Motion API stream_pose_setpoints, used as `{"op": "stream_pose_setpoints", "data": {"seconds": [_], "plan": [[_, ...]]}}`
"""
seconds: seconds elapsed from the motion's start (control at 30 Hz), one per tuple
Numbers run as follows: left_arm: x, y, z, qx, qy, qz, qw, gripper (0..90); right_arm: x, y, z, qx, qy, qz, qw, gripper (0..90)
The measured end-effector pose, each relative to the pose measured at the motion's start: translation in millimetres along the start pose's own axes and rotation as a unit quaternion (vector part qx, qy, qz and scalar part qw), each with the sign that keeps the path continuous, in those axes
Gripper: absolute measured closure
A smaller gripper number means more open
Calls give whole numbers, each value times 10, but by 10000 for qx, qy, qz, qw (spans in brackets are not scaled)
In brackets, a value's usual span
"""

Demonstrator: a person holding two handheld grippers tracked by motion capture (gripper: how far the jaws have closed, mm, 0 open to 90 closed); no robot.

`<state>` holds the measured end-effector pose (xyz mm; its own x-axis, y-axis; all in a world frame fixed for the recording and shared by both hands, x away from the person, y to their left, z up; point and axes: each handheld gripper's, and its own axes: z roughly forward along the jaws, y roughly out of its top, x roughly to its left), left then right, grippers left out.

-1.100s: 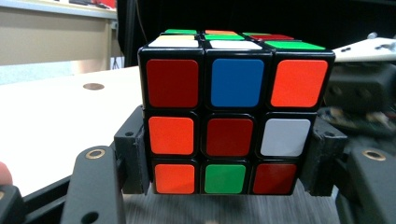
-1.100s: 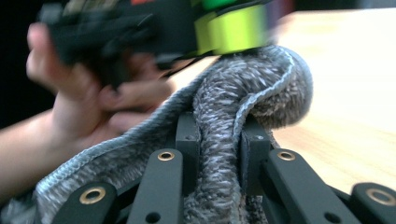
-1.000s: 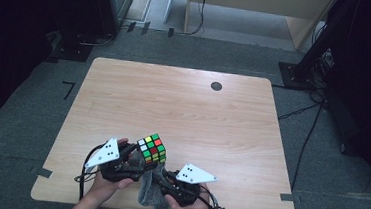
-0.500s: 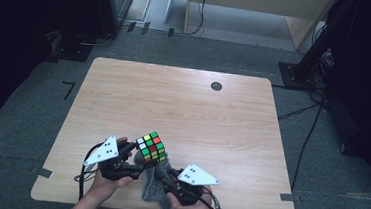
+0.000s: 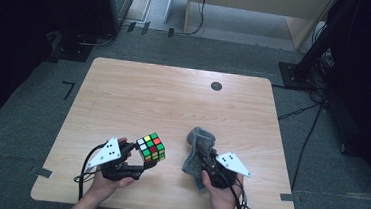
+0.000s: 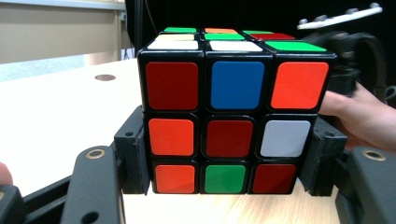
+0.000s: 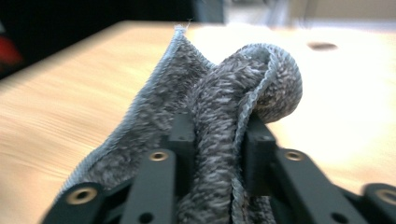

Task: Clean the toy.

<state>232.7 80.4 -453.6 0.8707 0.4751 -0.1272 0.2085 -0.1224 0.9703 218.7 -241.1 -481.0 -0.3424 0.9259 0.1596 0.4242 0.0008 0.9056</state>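
A scrambled puzzle cube (image 5: pixel 151 147) (image 6: pixel 233 107) hangs just above the near left of the wooden table (image 5: pixel 174 98). My left gripper (image 5: pixel 144 160) (image 6: pixel 229 161) is shut on its lower layer, a pad on each side. To its right, my right gripper (image 5: pixel 205 161) (image 7: pixel 217 135) pinches a fold of a grey cloth (image 5: pixel 198 145) (image 7: pixel 261 79). Its jaws have just been opening a little, with the fold still between the pads. The rest of the cloth trails on the table in front of the gripper and beside it. A hand holds each gripper.
A small dark round mark (image 5: pixel 216 86) sits near the table's far edge. Bare wood stretches behind the cube and the cloth. Dark equipment stands (image 5: pixel 301 68) and cables (image 5: pixel 298 111) lie on the grey floor around the table.
My right gripper has moved to the right with the grey cloth, away from the cube. The left gripper and cube have kept still.
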Motion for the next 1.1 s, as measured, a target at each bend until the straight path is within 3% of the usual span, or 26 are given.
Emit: {"op": "stream_pose_setpoints", "data": {"seconds": [0.07, 0.13, 0.23, 0.33, 0.4, 0.5, 0.6, 0.8, 0.87, 0.97, 1.1], "plan": [[-17, -11, 20, 76, 62, 95, 9999, 342, -92, -41, 55, 292, -146, 225, 9992, 527], [-27, -23, 35, 135, 86, 149, 9998, 342, -121, -16, 25, 173, -232, 377, 9989, 417], [-27, -47, 60, 219, 124, 189, 9995, 342, -24, 112, -76, -105, -152, 296, 9994, 350], [-38, -79, 91, 339, 233, 286, 9987, 343, 200, 251, -188, -330, 361, 179, 9986, 327], [-57, -96, 112, 407, 304, 371, 9980, 342, 417, 328, -252, -399, 835, 106, 9956, 298], [-116, -117, 154, 516, 510, 608, 9955, 342, 666, 386, -292, -313, 1399, 140, 9896, 238], [-197, -139, 206, 597, 520, 841, 9933, 342, 806, 384, -271, -106, 1650, 236, 9859, 183], [-362, -180, 300, 684, 569, 1306, 9874, 342, 920, 303, -159, 256, 1657, 363, 9852, 166], [-407, -182, 311, 664, 543, 1427, 9860, 342, 950, 283, -138, 364, 1529, 322, 9870, 186], [-445, -176, 324, 658, 585, 1508, 9846, 342, 948, 244, -150, 296, 1427, 341, 9887, 319], [-445, -183, 327, 672, 565, 1535, 9842, 339, 990, 231, -188, 222, 1237, 180, 9919, 338]]}}
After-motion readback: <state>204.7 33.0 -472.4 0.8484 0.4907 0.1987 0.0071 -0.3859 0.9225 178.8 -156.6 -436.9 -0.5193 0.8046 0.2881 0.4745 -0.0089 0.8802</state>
